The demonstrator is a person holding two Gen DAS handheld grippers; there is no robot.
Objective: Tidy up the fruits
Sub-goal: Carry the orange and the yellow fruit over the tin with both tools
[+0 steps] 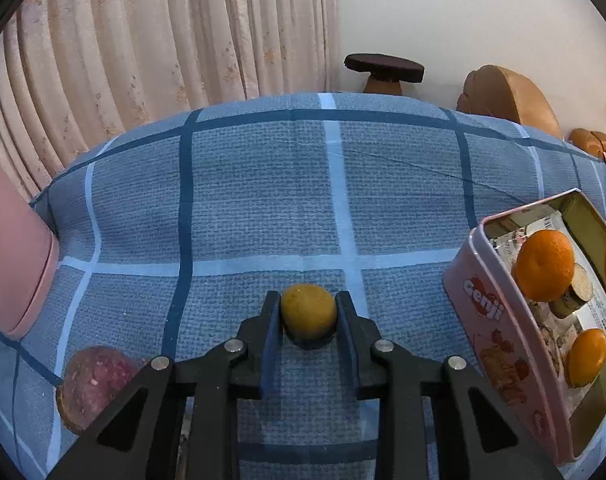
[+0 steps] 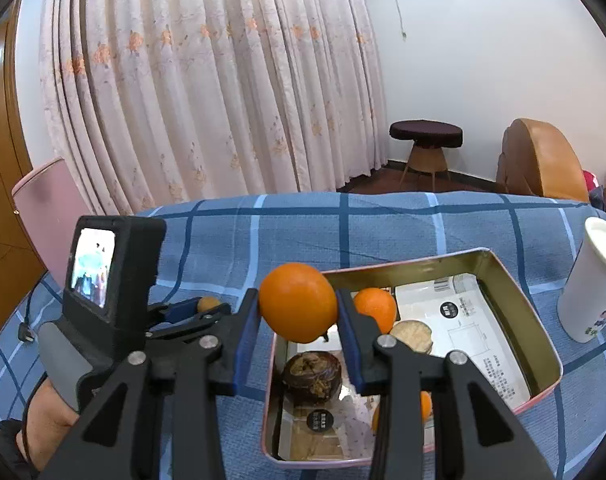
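- Left black two-finger gripper [image 1: 308, 314] is clamping a small yellow-green round fruit [image 1: 308, 311] betw. its blue-padded fingers [image 1: 271, 320]; the fruit is sitting low on the blue plaid cloth [image 1: 263, 200], its shadow directly under it.
- In the right wrist view the same left gripper [image 2: 207, 307] is showing at left w/ its camera unit, the small fruit [image 2: 208, 303] peeking out at the tips.
- Right black two-finger gripper [image 2: 299, 312] is gripping a bright orange round mandarin [image 2: 298, 302] on both sides, holding it above the near-left corner of the pink rectangular metal tin [image 2: 515, 280]; can't tell if it's touching the rim.
- Inside the tin: a second orange mandarin [image 2: 377, 306] is lying just behind the held one, a pale tan cut disc [image 2: 412, 336] just right of it, a dark brown wrinkled round fruit [image 2: 312, 376] near-left, and another orange fruit [image 2: 425, 406] partly hidden behind the right gripper's finger.
- Paper packets w/ print are lining the tin floor.
- Left wrist view is showing the tin [image 1: 487, 300] at far right, "Genji" lettering on its side wall, two mandarins inside.
- A purplish-red rough round fruit [image 1: 91, 384] is lying on the cloth to the near left of the left gripper, well apart from the tin.
- A white paper cup [image 2: 589, 284] is standing upright on the cloth, right of the tin.
- Far bkgd: floral curtain [image 2: 223, 80], dark round stool [image 2: 426, 134].
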